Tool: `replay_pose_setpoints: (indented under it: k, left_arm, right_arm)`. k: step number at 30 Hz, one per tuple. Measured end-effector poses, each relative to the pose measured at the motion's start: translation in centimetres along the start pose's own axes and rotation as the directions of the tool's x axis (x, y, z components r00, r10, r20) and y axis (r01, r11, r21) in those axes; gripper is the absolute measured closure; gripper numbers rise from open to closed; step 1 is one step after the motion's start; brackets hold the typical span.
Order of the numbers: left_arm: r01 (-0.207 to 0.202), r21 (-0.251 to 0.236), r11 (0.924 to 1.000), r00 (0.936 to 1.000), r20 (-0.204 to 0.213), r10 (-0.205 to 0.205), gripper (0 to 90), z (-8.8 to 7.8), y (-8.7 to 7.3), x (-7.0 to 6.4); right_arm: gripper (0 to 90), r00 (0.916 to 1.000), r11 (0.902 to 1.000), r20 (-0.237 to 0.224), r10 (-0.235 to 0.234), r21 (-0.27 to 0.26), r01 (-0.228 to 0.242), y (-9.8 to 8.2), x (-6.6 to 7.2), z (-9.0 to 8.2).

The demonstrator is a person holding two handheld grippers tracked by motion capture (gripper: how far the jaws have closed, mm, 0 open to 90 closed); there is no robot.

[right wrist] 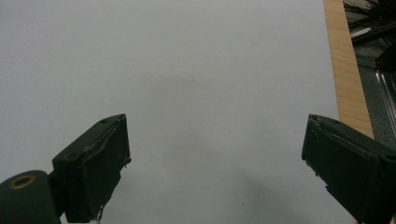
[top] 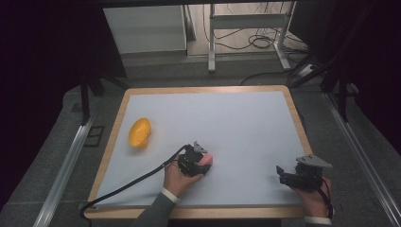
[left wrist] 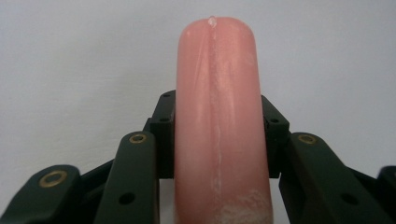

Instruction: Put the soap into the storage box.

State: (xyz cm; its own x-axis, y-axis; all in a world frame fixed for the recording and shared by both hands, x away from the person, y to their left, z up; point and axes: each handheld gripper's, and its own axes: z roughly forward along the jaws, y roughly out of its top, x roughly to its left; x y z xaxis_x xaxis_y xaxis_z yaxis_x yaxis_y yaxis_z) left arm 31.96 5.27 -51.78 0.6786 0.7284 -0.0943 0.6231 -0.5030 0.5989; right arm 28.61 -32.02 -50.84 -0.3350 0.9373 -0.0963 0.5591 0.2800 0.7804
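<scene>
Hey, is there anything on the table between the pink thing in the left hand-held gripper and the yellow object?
Nothing visible. The left hand-held gripper is shut on the pink sausage-shaped object; the white table surface between it and the yellow object is bare. The right hand-held gripper sits open, off to the other side.

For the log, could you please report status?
Left hand-held gripper shut on pink sausage. Right hand-held gripper open, empty. Orange bowl far left, nothing blocking.

The table point(top: 246, 123) has a pale grey-white top edged in light wood. A yellow-orange rounded object point(top: 140, 132) lies on it. The pink cylinder point(left wrist: 219, 121) carries a whitish streak lengthwise. Both the left gripper point(top: 195, 161) and the right gripper point(top: 295, 176) are black, with brass-coloured rivets.
</scene>
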Motion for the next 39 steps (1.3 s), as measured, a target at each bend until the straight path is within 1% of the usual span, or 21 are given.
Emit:
replay_pose_setpoints:
  k: [3, 6, 19, 26, 27, 28, 31, 39]
  left_arm:
    - [-0.009, -0.012, 0.9999, 1.0, 0.003, 0.009, 59.8, -0.4, 0.1, 0.1]
    - [-0.007, -0.017, 0.9998, 1.0, 0.006, 0.007, 59.8, -0.6, 0.1, 0.1]
    - [-0.016, -0.051, 0.9986, 0.9998, -0.01, 0.016, 59.8, -2.1, 0.3, 0.5]
    - [-0.002, -0.07, 0.9975, 0.9999, -0.015, 0.001, 59.8, -3.2, 0.1, 1.3]
    - [0.006, -0.084, 0.9964, 0.9998, -0.019, -0.008, 59.8, -3.5, 0.0, 1.6]
    - [0.006, -0.084, 0.9964, 0.9998, -0.019, -0.008, 59.8, -3.5, 0.0, 1.6]
    - [0.012, -0.109, 0.994, 0.9992, -0.037, -0.016, 59.8, -4.2, -0.1, 2.0]
    - [0.017, -0.115, 0.9933, 0.9989, -0.041, -0.022, 59.8, -4.8, -0.3, 2.5]
  right_arm:
    - [7.3, 1.0, 1.0, 0.003, 0.004, -0.002, -0.004, 0.0, 0.0, 0.0]
    - [7.3, 1.0, 1.0, 0.004, 0.004, -0.003, -0.004, 0.0, 0.0, 0.0]
    - [7.3, 1.0, 1.0, 0.005, 0.004, -0.001, -0.004, 0.0, -0.1, 0.0]
    - [7.3, 1.0, 1.0, 0.005, 0.006, -0.001, -0.006, -0.1, -0.2, 0.0]
    - [7.3, 1.0, 1.0, 0.006, 0.006, 0.0, -0.006, -0.1, -0.2, 0.0]
    - [7.3, 1.0, 1.0, 0.005, 0.005, 0.0, -0.005, -0.1, -0.1, 0.0]
    - [7.3, 1.0, 1.0, 0.008, 0.002, 0.0, -0.002, -0.1, -0.1, 0.0]
    - [7.3, 1.0, 1.0, 0.006, 0.003, 0.006, -0.003, -0.2, -0.1, 0.1]
